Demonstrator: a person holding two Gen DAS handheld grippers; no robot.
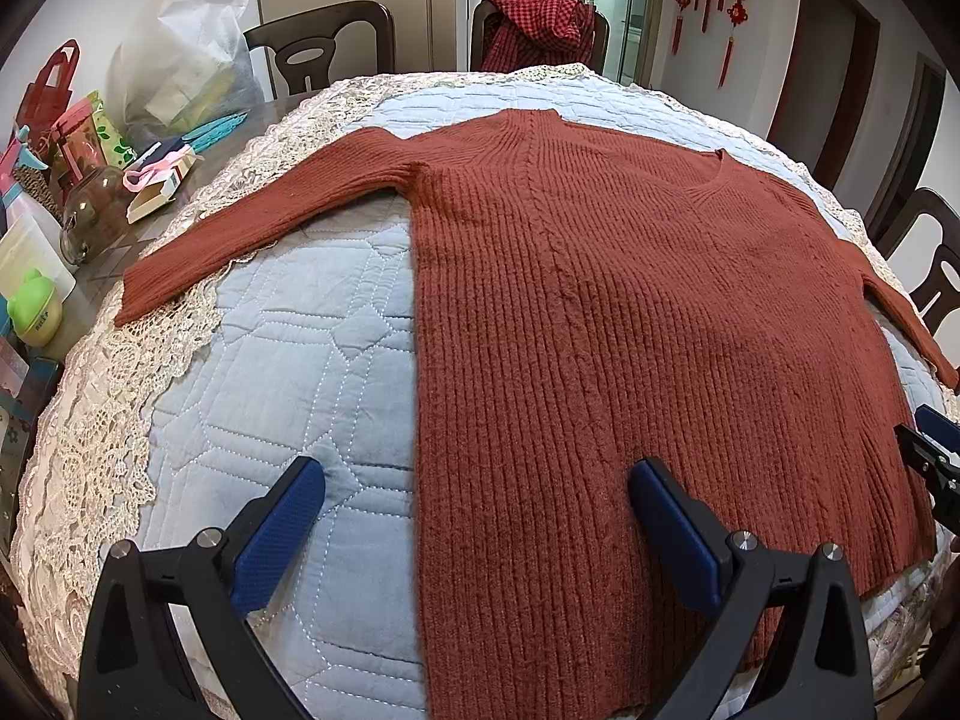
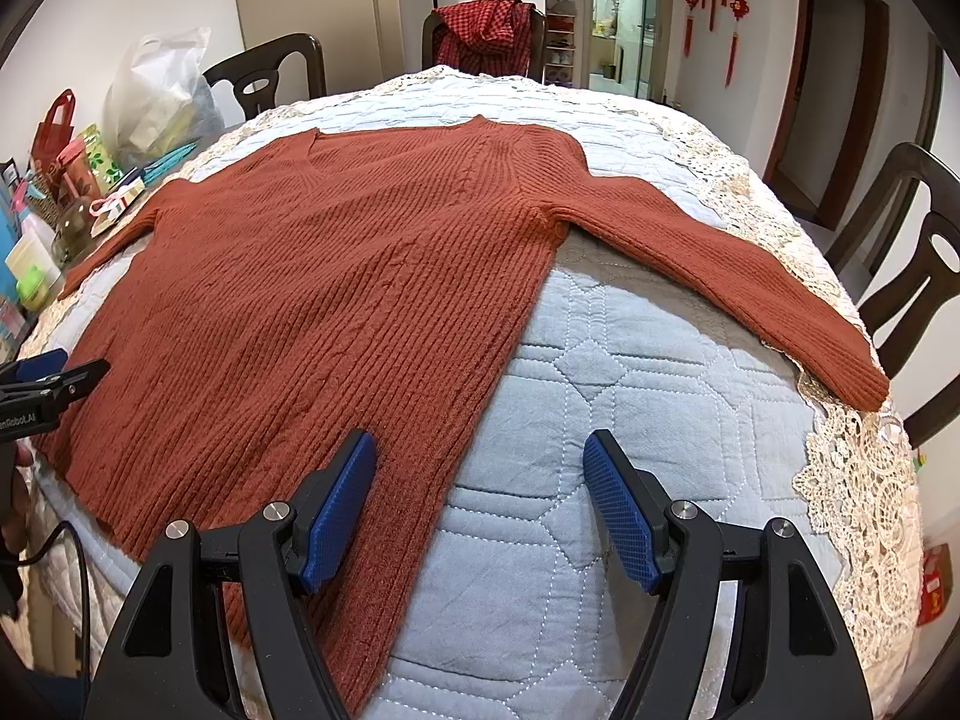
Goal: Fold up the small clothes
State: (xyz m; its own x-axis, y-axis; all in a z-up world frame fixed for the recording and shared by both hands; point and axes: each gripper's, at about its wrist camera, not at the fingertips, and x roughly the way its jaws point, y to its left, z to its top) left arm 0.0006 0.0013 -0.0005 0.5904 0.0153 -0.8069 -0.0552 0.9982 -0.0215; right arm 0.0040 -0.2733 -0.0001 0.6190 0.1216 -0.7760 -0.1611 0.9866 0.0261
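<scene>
A rust-red ribbed knit sweater (image 1: 600, 312) lies flat, front up, on a pale blue quilted cloth (image 1: 288, 372), both sleeves spread out to the sides. It also shows in the right wrist view (image 2: 336, 276). My left gripper (image 1: 477, 498) is open and empty, hovering over the sweater's lower left side edge. My right gripper (image 2: 480, 468) is open and empty, hovering over the sweater's lower right side edge. Each gripper shows at the edge of the other's view: the right one (image 1: 930, 450), the left one (image 2: 54, 381).
The quilt has a cream lace border (image 1: 108, 420) and covers a dining table. Clutter stands at the table's left: a glass jar (image 1: 90, 216), gift boxes, a white plastic bag (image 1: 186, 54). Dark wooden chairs (image 2: 900, 252) surround the table; one holds a red checked garment (image 1: 540, 30).
</scene>
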